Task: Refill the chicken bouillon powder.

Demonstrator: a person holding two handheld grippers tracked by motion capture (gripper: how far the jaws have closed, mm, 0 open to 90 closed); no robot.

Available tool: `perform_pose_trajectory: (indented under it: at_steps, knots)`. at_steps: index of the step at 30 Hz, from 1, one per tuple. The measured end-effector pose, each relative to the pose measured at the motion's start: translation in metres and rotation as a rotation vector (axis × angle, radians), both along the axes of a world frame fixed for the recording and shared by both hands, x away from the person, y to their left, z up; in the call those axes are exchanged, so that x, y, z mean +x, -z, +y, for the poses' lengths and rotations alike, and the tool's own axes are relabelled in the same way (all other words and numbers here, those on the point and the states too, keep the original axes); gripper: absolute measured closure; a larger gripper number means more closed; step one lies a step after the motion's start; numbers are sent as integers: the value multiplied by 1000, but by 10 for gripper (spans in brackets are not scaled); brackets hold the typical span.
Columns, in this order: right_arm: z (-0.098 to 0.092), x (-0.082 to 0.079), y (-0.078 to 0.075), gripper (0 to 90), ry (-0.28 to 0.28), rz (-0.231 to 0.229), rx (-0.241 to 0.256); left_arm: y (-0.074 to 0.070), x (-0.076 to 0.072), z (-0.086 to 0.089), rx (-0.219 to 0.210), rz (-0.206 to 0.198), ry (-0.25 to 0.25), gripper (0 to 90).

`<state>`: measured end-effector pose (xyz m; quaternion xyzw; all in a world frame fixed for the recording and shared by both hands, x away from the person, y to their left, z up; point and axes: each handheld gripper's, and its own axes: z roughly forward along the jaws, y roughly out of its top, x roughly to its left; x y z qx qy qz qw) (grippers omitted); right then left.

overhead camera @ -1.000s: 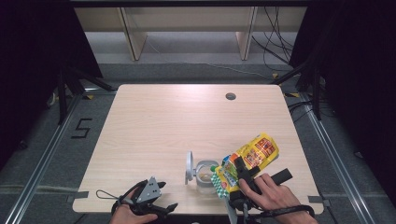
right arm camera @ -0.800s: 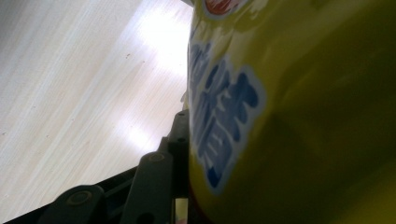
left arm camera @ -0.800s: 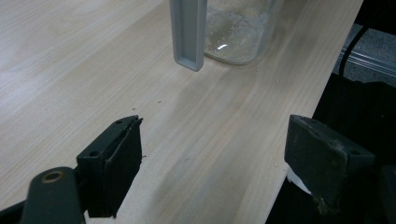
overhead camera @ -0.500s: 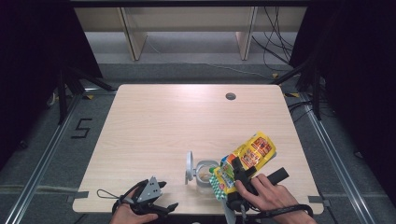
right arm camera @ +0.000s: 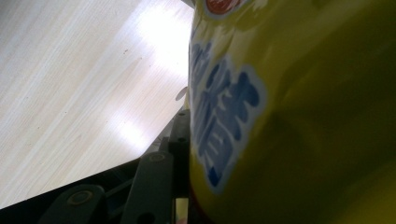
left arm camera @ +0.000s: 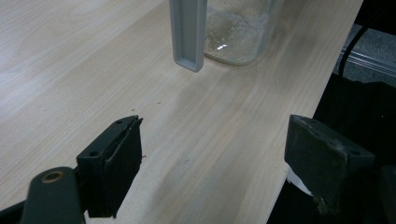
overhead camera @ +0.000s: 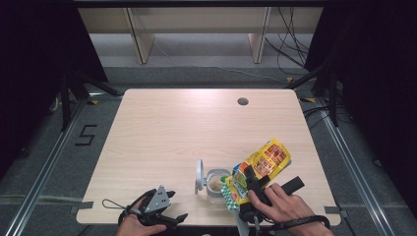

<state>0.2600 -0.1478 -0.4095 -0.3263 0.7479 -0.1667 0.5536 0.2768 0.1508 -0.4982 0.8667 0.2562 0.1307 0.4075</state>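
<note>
Snack bag (overhead camera: 260, 164): lower right, clamped by right gripper (overhead camera: 252, 189), tilted toward jar (overhead camera: 215, 183) for pouring.
Left gripper (overhead camera: 164, 214): lower left, jaws spread, idle.

Setting: a lab-style recording bay, not a home or shop. A single pale wooden table (overhead camera: 172, 142) with a cable hole (overhead camera: 243, 102) stands on grey carpet inside metal floor rails (overhead camera: 46, 164). Black curtains (overhead camera: 34, 59) close both sides. A taped digit "5" (overhead camera: 86, 135) marks the floor left of the table. Loose cables (overhead camera: 290, 54) run behind, near bare wooden shelving (overhead camera: 196, 24).
</note>
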Motion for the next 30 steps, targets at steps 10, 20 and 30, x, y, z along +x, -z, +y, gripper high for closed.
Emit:
perform_pose_trajectory:
  at_steps: [10, 20, 30]
  knots:
    - [-1, -2, 1, 682, 15, 2, 21, 1, -1, -2, -33, 9, -14, 185]
    - [0, -3, 1, 683, 22, 20, 11, 1, -1, -1, -24, 6, -9, 185]
    - [-1, -4, 0, 684, 8, -4, 12, 0, 0, 0, -14, 4, -6, 185]
